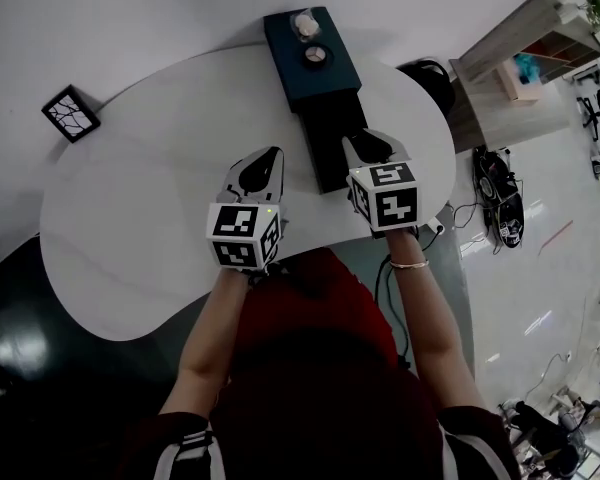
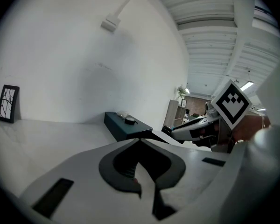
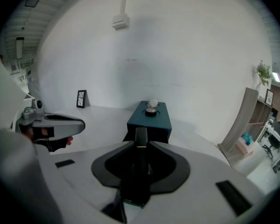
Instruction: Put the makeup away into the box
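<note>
Standing near the left end of the white surface [image 1: 150, 218] is a small black picture frame [image 1: 71, 114], well apart from everything else. To its right, close to the person's edge, the left hand-held gripper [image 1: 269, 156] hovers over bare tabletop. Its jaws are drawn together to a point with nothing between them, as the left gripper view shows.

Next comes the dark teal box [image 1: 330, 80], set at the far edge of the surface, a little right of the middle. Two pieces of makeup rest on its top: a pale round piece [image 1: 307, 25] at the far end and a round compact [image 1: 316, 55] just nearer the person. A black panel [image 1: 332, 143] juts out from the near end of the box toward the person and lies flat on the surface.

The right hand-held gripper [image 1: 366, 146] is just right of that panel, its tip over the panel's right edge. In the right gripper view its jaws are closed partway onto a slim black makeup stick [image 3: 140, 157], which stands upright between them and points toward the box. The stick is not yet in the box. A thin bracelet [image 1: 410, 264] circles the wrist behind this gripper.

Farther right, off the surface, a wooden shelf unit [image 1: 515, 63] stands on the floor.
</note>
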`<state>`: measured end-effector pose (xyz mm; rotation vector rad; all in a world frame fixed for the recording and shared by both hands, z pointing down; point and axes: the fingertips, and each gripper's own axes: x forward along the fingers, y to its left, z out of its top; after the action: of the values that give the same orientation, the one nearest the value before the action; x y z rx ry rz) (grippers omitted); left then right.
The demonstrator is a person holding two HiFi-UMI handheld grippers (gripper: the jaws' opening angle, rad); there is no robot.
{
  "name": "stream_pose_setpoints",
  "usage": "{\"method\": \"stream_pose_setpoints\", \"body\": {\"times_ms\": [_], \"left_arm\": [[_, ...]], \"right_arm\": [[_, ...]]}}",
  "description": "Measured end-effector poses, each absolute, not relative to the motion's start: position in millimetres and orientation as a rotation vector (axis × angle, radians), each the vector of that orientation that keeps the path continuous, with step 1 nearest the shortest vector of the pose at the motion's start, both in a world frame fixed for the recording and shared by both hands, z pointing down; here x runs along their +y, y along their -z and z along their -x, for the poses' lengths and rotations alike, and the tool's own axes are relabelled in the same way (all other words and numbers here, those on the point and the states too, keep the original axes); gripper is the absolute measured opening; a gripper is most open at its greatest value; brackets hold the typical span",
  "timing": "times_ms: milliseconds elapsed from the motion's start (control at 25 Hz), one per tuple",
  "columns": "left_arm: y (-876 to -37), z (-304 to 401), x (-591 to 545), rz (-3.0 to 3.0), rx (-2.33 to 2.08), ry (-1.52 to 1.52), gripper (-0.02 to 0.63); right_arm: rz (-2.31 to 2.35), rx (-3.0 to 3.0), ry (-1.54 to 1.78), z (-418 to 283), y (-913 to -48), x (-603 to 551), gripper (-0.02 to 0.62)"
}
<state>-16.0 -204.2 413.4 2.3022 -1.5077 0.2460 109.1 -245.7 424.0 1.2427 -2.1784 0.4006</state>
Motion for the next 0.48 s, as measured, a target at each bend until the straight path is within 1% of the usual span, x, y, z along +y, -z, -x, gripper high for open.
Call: {"method": "stream_pose_setpoints", "body": {"times_ms": [480], "left_arm": [[-428.4,-1.7,-229.4,-2.292,-1.467,-0.282,0.023]], "right_arm": [[-1.179,-2.142,-0.44,-103.9,-444.1,-270.0,0.103]]}}
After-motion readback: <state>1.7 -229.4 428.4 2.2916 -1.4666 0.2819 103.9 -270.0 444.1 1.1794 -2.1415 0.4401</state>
